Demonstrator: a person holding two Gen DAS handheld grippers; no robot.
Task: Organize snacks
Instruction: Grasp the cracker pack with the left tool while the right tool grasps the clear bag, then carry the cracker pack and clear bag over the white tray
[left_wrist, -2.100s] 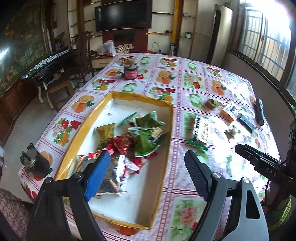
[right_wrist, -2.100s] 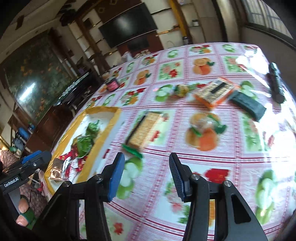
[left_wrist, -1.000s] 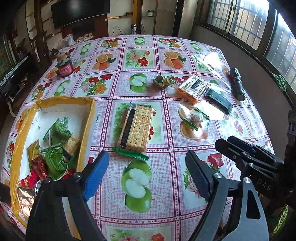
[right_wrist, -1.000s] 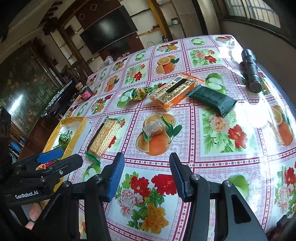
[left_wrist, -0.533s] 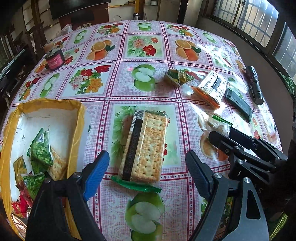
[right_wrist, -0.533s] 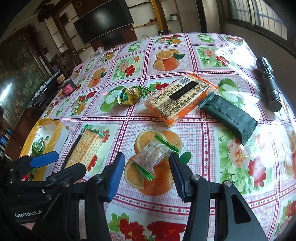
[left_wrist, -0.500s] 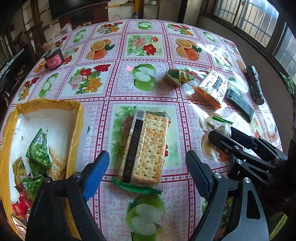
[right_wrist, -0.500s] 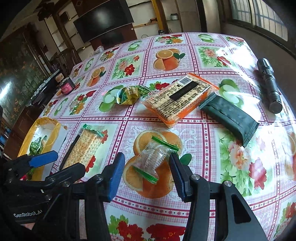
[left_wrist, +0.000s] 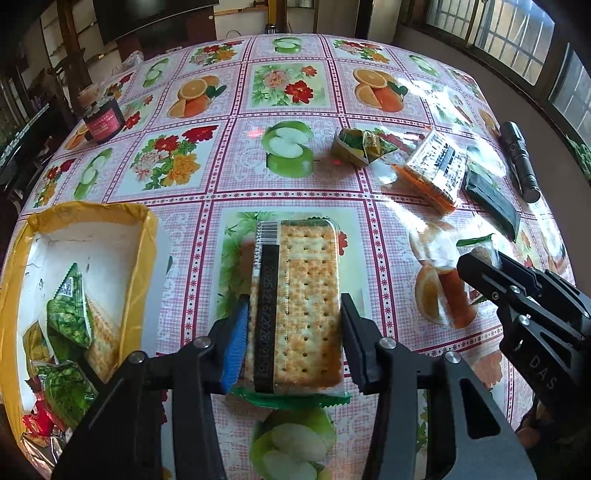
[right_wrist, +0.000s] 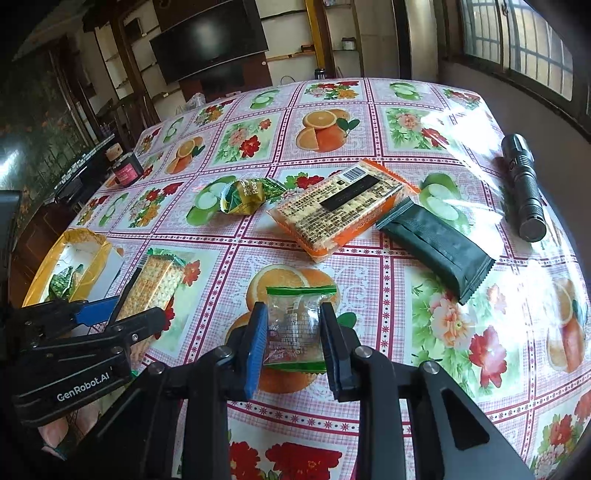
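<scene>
My left gripper (left_wrist: 293, 341) has closed around the near end of a clear-wrapped cracker pack (left_wrist: 295, 295) lying on the flowered tablecloth; both pads touch its sides. My right gripper (right_wrist: 293, 341) is shut on a small clear packet with green ends (right_wrist: 295, 325), resting on an orange print. The yellow-rimmed white box (left_wrist: 142, 258) holding several green and red snack packets sits at the left. An orange cracker pack (right_wrist: 343, 208), a green-gold packet (right_wrist: 247, 195) and a dark green bar (right_wrist: 436, 247) lie farther back.
A black flashlight (right_wrist: 524, 184) lies near the table's right edge. A dark red jar (left_wrist: 103, 120) stands at the far left. The right gripper's body (left_wrist: 535, 314) is close beside my left gripper. Chairs and a TV cabinet stand beyond the table.
Both grippers moved forward and down and closed: the left around the clear cracker pack, the right on the small clear packet. Earlier both were wide open above the table.
</scene>
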